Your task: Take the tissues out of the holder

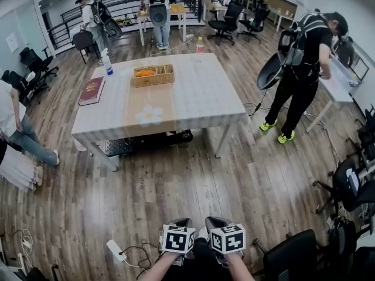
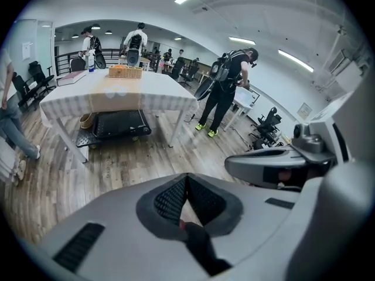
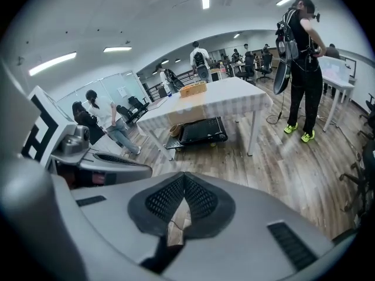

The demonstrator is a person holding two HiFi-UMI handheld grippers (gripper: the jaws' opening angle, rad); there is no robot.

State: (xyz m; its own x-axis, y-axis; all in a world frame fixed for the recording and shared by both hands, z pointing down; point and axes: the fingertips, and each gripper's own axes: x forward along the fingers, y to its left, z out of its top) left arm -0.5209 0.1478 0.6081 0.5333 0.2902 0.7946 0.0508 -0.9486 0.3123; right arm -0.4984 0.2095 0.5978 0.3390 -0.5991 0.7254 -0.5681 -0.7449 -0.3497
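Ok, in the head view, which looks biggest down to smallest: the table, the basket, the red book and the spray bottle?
1. table, by far the biggest
2. basket
3. red book, only a bit smaller than the basket
4. spray bottle, the smallest

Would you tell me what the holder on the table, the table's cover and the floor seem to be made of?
The holder looks like woven wicker, tan and matt: its walls show a plaited texture. The table's cover seems pale checked cloth, draping over the edges. The floor looks like wood or wood-look planks with a slight sheen.
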